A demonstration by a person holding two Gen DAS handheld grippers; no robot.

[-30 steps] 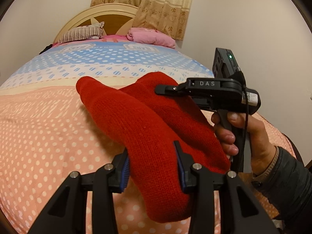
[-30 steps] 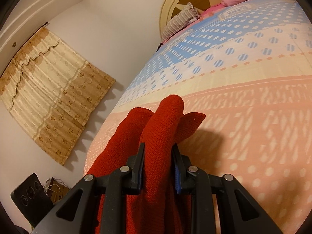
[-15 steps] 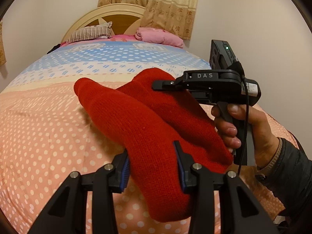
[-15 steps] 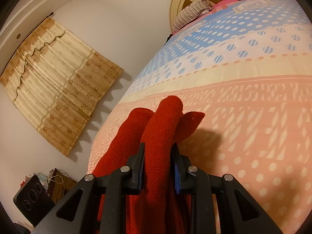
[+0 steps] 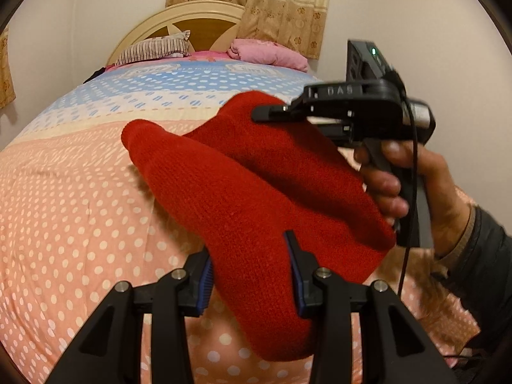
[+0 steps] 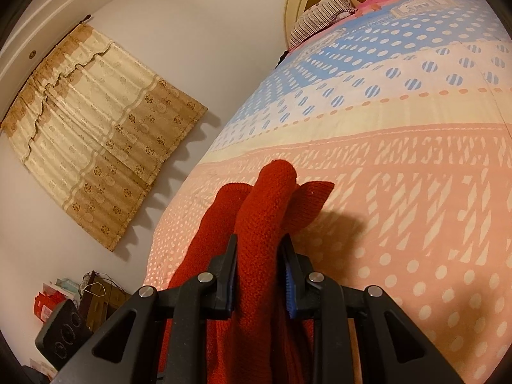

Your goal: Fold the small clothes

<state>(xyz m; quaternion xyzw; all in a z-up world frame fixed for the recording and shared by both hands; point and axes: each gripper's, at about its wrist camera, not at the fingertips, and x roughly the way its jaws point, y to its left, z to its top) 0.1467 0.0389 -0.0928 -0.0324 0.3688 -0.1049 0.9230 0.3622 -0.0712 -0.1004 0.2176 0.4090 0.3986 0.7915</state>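
The red knitted garment [image 5: 256, 198] is held up off the polka-dot bedspread [image 5: 64, 208], bunched into thick folds and stretched between the two tools; what kind of small garment it is cannot be told. The left gripper [image 5: 251, 275] has its blue-padded fingers [image 5: 206, 283] closed on a thick bundle at the near end; the right gripper [image 6: 260, 280], seen side-on in the left view with the person's right hand [image 5: 412, 188] on its handle, pinches a narrower ridge of the knit between its pads. The step in hand appears to be carrying or spreading the piece before a fold; no flat fold shows yet. The next move likely calls for lowering it onto the bedspread and drawing the ends apart so the layers lie flat. A striped pillow [image 5: 153, 48] and pink pillow [image 5: 268, 56] lie well apart by the headboard.
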